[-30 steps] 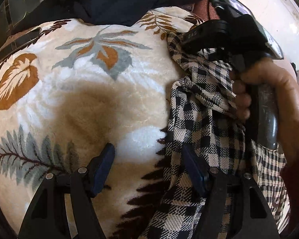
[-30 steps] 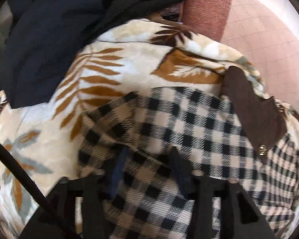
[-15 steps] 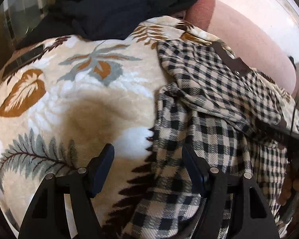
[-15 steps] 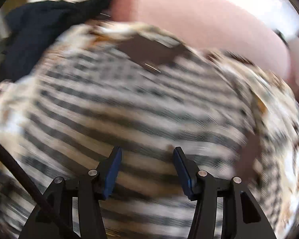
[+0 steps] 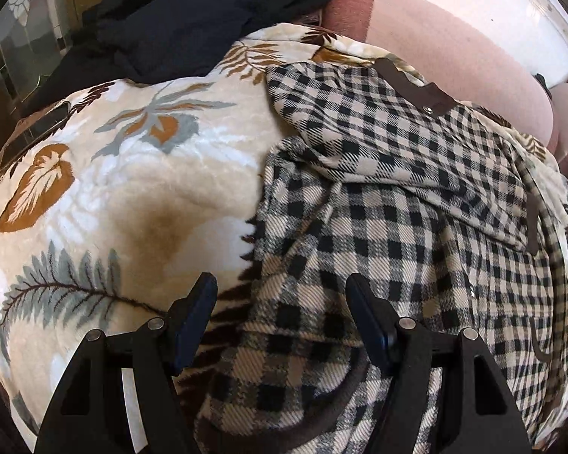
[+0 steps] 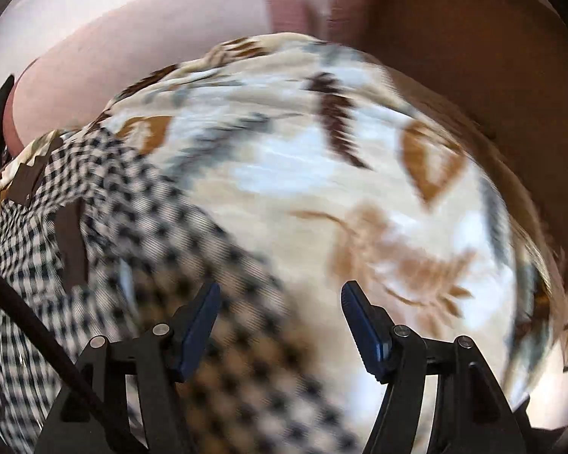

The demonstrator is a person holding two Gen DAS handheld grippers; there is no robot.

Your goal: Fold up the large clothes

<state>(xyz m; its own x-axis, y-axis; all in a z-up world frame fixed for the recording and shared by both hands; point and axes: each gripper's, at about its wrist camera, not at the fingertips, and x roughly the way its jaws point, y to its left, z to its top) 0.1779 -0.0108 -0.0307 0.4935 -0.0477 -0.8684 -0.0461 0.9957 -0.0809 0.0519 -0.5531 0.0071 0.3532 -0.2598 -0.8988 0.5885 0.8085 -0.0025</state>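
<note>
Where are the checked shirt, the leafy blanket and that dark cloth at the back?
checked shirt (image 5: 378, 227), left wrist view, middle of its body.
leafy blanket (image 5: 151, 189), left wrist view, bare cream area.
dark cloth (image 5: 178, 26), left wrist view, centre of the heap.

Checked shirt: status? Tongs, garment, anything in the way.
Left tongs open, empty, over shirt edge. Right tongs open, empty, view blurred. Checked shirt lies rumpled on leaf-print blanket, sleeve folded across. Dark garment heaped behind, not touching.

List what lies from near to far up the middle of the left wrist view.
left gripper → checked shirt → leaf-print blanket → dark garment
</note>
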